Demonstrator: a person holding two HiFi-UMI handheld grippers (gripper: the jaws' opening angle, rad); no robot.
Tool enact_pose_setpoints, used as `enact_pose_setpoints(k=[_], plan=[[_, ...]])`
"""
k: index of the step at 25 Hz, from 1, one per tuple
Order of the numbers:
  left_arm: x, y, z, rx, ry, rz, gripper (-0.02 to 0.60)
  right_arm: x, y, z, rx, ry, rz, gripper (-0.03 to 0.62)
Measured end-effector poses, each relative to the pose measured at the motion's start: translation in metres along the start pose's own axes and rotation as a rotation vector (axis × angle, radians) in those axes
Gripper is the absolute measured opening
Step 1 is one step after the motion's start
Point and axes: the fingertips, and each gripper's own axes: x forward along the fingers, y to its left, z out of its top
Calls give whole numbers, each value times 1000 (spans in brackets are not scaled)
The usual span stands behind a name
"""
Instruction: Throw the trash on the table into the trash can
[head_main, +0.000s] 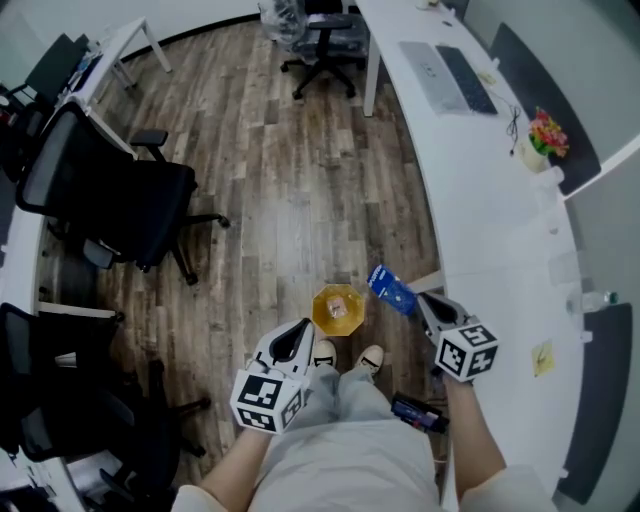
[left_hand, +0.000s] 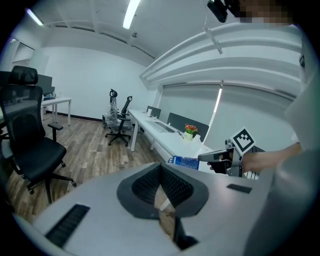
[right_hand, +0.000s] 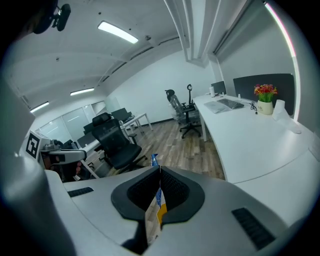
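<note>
Right claw (head_main: 422, 300): clamped on blue wrapper (head_main: 391, 289)
Left claw (head_main: 302, 330): jaws pressed together
Trash can (head_main: 338, 311): on floor, left of wrapper, between claws

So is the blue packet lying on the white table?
No, the blue packet is pinched in the right gripper, held out above the wooden floor.

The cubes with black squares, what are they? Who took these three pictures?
Each cube belongs to a claw that a person holds, one in each hand. The head view comes from a camera on the person's head, looking down at the floor. The two gripper views come from cameras riding on the claws. The right claw pinches a blue packet. The left claw is closed too; something tan shows in its gap, but I can't tell what. The white table holds a keyboard and flowers.
</note>
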Motion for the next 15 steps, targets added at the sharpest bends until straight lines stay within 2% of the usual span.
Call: enact_pose_setpoints(k=[8, 15], plan=[[-1, 13, -14, -33, 27, 53, 0, 46, -3, -34, 32, 104, 55, 34], [20, 14, -30, -55, 52, 47, 0, 79, -13, -66, 46, 173, 76, 34]])
